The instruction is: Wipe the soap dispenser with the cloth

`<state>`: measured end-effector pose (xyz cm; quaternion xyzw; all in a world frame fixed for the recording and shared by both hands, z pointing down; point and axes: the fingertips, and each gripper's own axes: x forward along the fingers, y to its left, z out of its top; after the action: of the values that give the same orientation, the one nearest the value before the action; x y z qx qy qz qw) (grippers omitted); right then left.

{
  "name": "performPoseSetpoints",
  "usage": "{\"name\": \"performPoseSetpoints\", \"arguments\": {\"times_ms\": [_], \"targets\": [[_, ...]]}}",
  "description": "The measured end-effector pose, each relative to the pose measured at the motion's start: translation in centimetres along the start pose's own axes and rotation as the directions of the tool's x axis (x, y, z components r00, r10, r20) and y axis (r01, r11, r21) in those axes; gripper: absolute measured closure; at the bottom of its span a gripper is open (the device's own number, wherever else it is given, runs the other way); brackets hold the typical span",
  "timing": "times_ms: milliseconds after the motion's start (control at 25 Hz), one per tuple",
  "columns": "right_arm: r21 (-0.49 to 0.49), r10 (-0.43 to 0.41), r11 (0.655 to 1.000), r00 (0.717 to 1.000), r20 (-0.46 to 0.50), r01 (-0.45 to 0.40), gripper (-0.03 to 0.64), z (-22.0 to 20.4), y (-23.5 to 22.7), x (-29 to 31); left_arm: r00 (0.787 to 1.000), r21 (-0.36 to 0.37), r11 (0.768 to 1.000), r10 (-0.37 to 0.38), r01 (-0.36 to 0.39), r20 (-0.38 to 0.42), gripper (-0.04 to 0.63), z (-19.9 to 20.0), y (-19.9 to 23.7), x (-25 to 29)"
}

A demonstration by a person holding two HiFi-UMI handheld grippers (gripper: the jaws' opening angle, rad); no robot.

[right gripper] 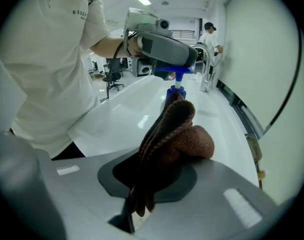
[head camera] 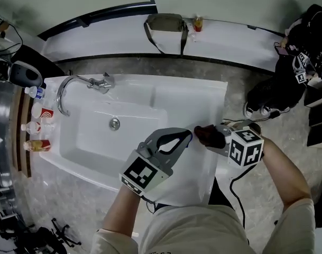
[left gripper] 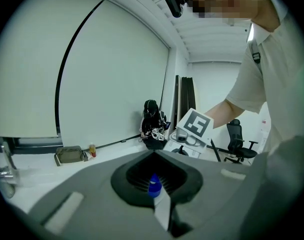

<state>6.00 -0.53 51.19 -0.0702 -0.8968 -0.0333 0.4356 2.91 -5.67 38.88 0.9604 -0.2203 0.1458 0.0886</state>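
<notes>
Both clamped: left gripper [head camera: 186, 136] on soap dispenser [right gripper: 176, 88] by its pump, right gripper [head camera: 220, 138] on cloth [right gripper: 174, 139] at its 3 o'clock. Prob light n slick, hold pump neck.

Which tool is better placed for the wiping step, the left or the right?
Right. The right tool grips the cloth close beside the soap dispenser; the left tool is shut on the dispenser, so it likely only steadies it.
</notes>
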Motion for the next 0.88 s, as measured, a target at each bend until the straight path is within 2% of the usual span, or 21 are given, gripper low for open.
{"name": "performPoseSetpoints", "arguments": {"times_ms": [80, 120, 200, 280, 360, 480, 520, 560, 600, 720, 800, 880], "targets": [[0.120, -0.061, 0.991, 0.998, 0.022, 0.058, 0.537, 0.1, 0.4, -0.6, 1.000, 0.032, 0.999, 0.014, -0.014, -0.007, 0.595, -0.1, -0.1, 0.1], [0.197, -0.101, 0.976, 0.994, 0.037, 0.092, 0.537, 0.1, 0.6, -0.9, 1.000, 0.053, 0.998, 0.020, -0.020, -0.005, 0.595, 0.0, -0.1, 0.1], [0.362, -0.191, 0.920, 0.979, 0.072, 0.153, 0.537, 0.2, 1.1, -1.5, 0.999, 0.072, 0.997, 0.037, -0.039, 0.032, 0.595, 0.8, 0.0, -0.1], [0.498, -0.272, 0.844, 0.959, 0.082, 0.197, 0.537, 0.0, 1.9, -1.9, 0.993, 0.050, 0.996, 0.065, -0.071, 0.099, 0.595, 2.5, 0.3, -0.8], [0.632, -0.360, 0.738, 0.930, 0.070, 0.238, 0.537, -0.5, 2.5, -2.4, 0.985, 0.028, 0.995, 0.092, -0.097, 0.148, 0.595, 3.7, 0.5, -1.7], [0.838, -0.492, 0.491, 0.869, 0.043, 0.237, 0.537, -1.2, 3.1, -3.1, 0.981, 0.007, 0.995, 0.099, -0.102, 0.165, 0.595, 2.9, 1.4, -3.1], [0.876, -0.526, 0.421, 0.850, 0.024, 0.235, 0.537, -1.2, 3.4, -3.2, 0.982, 0.002, 0.995, 0.098, -0.099, 0.163, 0.592, 2.1, 2.0, -3.4], [0.896, -0.553, 0.370, 0.833, -0.001, 0.246, 0.537, -1.1, 3.6, -3.2, 0.983, -0.001, 0.995, 0.097, -0.098, 0.158, 0.565, 1.0, 2.6, -3.7], [0.903, -0.574, 0.336, 0.818, -0.029, 0.268, 0.537, -1.1, 3.8, -3.1, 0.985, -0.002, 0.995, 0.097, -0.097, 0.144, 0.532, -0.4, 3.2, -3.9], [0.902, -0.621, 0.272, 0.777, -0.102, 0.335, 0.537, -0.7, 4.0, -2.2, 0.994, 0.017, 0.996, 0.082, -0.083, 0.068, 0.344, -4.7, 4.1, -3.7], [0.913, -0.645, 0.218, 0.753, -0.131, 0.346, 0.537, -0.5, 3.7, -1.4, 0.998, 0.078, 0.995, 0.056, -0.057, 0.011, 0.298, -7.5, 4.0, -2.7], [0.924, -0.665, 0.163, 0.730, -0.156, 0.346, 0.537, -0.2, 3.2, -0.8, 1.000, 0.104, 0.995, 0.003, 0.000, -0.023, 0.279, -9.6, 3.2, -1.5]]}}
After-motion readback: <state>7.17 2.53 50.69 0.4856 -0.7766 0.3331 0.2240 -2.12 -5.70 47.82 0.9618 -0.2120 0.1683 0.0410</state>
